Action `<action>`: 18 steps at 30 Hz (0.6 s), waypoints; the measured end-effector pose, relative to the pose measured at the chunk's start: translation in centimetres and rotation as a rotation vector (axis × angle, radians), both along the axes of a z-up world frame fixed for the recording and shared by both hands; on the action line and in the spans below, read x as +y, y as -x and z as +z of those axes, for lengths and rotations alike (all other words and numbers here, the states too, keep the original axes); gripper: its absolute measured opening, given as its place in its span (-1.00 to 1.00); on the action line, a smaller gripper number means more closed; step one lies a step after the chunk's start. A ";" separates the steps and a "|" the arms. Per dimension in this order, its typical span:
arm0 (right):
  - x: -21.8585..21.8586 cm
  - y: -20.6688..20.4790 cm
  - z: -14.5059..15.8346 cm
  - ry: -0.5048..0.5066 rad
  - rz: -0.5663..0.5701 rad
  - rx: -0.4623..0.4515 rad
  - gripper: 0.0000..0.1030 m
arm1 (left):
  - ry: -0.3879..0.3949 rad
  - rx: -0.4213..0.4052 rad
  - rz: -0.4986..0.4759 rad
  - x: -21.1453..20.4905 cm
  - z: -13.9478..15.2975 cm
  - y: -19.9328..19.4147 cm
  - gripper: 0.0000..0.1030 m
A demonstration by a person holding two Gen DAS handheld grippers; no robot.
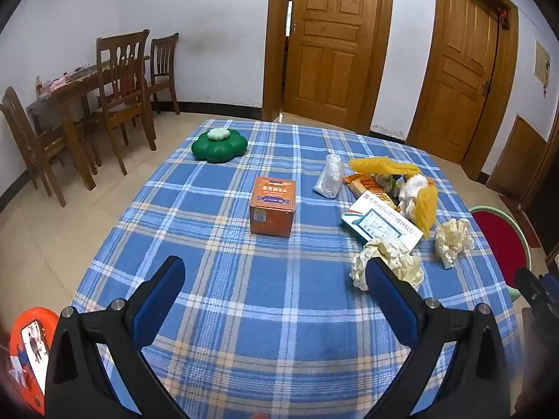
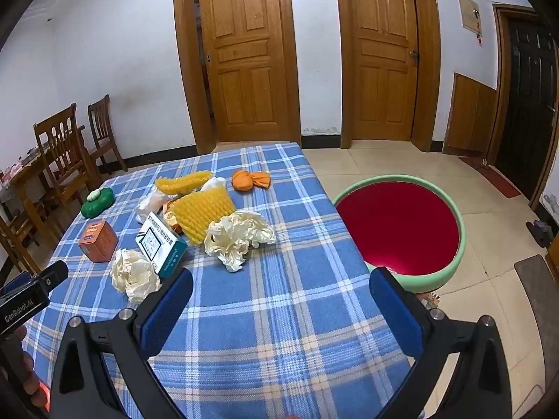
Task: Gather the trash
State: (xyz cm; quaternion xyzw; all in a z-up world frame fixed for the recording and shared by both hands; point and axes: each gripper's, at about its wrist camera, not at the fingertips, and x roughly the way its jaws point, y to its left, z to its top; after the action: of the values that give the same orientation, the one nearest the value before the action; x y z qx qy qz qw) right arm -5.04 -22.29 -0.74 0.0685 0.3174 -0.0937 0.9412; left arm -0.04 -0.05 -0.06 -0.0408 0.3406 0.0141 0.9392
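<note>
Trash lies on the blue plaid tablecloth (image 1: 244, 314) (image 2: 297, 314): two crumpled cream paper balls (image 1: 387, 262) (image 1: 454, 241) (image 2: 237, 234) (image 2: 134, 274), yellow foam netting (image 1: 426, 206) (image 2: 204, 216), a white medicine box (image 1: 380, 223) (image 2: 162, 244), a white bag (image 1: 330, 176), an orange wad (image 2: 249, 179) and an orange box (image 1: 273, 206) (image 2: 98, 241). My left gripper (image 1: 276, 272) hovers open over the near cloth, its right finger in front of a paper ball. My right gripper (image 2: 281, 282) is open above the table's right edge, holding nothing.
A green-rimmed red basin (image 2: 401, 223) (image 1: 499, 241) sits on the floor right of the table. A green flower-shaped container (image 1: 219, 146) (image 2: 97, 202) stands at the far left. Wooden chairs and a table (image 1: 115, 80) stand by the wall. An orange stool with a phone (image 1: 31, 345) is at the near left.
</note>
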 end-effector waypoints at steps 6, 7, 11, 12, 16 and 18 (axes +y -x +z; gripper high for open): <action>0.0 0.0 0.0 0.004 0.000 0.001 1.00 | 0.027 0.017 0.005 0.3 -0.1 -0.1 0.97; 0.0 0.0 0.0 0.003 -0.001 0.001 1.00 | 0.026 0.017 0.006 0.3 -0.1 -0.1 0.97; 0.1 -0.1 -0.1 -0.002 -0.004 0.005 1.00 | 0.026 0.019 0.004 0.4 -0.2 -0.2 0.97; 0.2 -0.2 -0.1 -0.004 -0.005 0.007 1.00 | 0.027 0.020 0.003 0.4 -0.2 -0.2 0.97; -0.1 0.0 -0.2 -0.006 -0.004 0.008 1.00 | 0.026 0.021 0.004 0.3 -0.3 -0.1 0.97; -0.1 0.0 -0.2 -0.007 -0.004 0.010 1.00 | 0.025 0.023 0.005 0.3 -0.3 -0.2 0.97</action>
State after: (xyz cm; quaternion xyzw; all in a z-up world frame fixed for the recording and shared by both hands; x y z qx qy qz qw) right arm -4.99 -22.38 -0.95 0.0721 0.3222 -0.0946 0.9392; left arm 0.15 0.29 -0.36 -0.0534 0.3512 0.0129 0.9347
